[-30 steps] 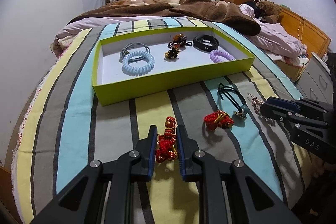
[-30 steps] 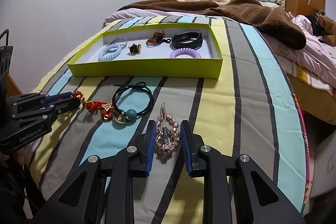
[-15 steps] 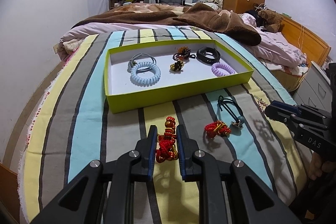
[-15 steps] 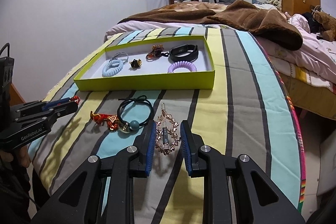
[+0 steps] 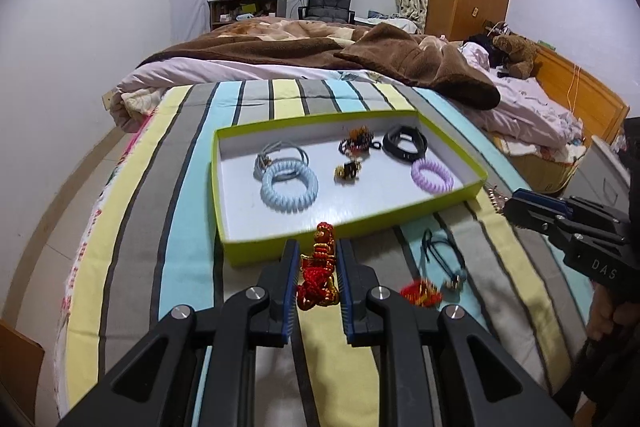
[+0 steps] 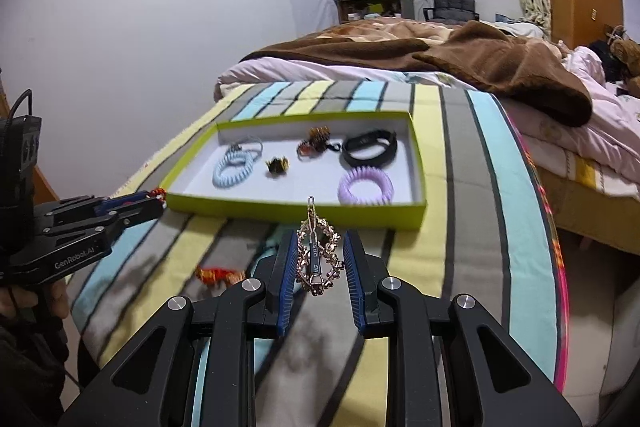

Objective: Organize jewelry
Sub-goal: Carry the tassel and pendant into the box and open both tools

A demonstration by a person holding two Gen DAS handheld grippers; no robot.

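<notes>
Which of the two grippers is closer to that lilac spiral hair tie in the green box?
The right gripper. Holding a gold clip, it hovers just in front of the box's near wall by the lilac spiral hair tie. The left gripper is farther along that wall, toward the other end.

On the bed lies a striped blanket (image 5: 180, 227), and on it stands a shallow tray (image 5: 248, 251). In the tray, a coil hair tie (image 5: 289, 187) lies at the left, a watch band (image 5: 404, 145) at the far right, and a second coil tie (image 5: 432, 175) before it. Before the tray, on the blanket, lie a cord ornament (image 5: 420, 294) and a hair elastic (image 5: 442, 259). Behind the tray lies a folded-back cover (image 5: 360, 51).
</notes>
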